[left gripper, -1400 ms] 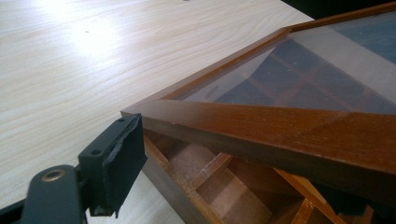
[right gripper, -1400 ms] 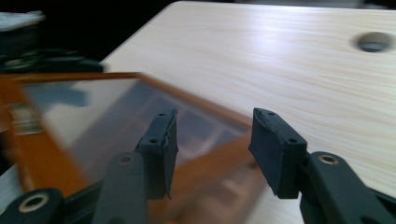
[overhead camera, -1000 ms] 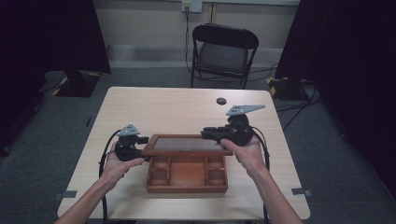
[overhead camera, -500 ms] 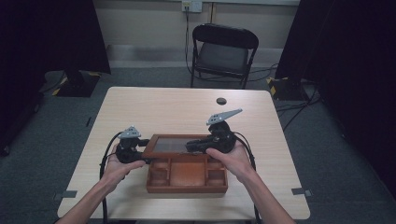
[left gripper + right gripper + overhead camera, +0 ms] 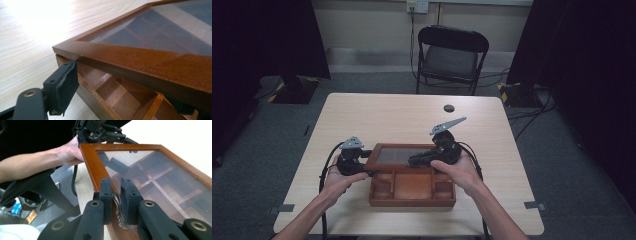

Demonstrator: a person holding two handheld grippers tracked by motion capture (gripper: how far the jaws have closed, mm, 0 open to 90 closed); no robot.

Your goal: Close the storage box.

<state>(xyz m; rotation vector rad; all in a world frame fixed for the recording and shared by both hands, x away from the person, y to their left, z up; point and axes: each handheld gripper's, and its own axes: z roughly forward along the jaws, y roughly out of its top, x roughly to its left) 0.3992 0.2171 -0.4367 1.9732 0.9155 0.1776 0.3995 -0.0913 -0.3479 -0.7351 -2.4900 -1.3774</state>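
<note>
The wooden box (image 5: pixel 412 187) sits near my edge of the surface (image 5: pixel 377 112), its glass-paned lid (image 5: pixel 160 180) partly raised over the open compartments. The ornate metal handle (image 5: pixel 119 213) on the lid's front rail lies between the fingers of my right gripper (image 5: pixel 116 197), which have narrowed onto it and pinch it. My left gripper (image 5: pixel 352 161) is at the box's left end; one of its fingers (image 5: pixel 65 83) is just beside the box wall under the lid corner, and I cannot tell whether it grips anything.
</note>
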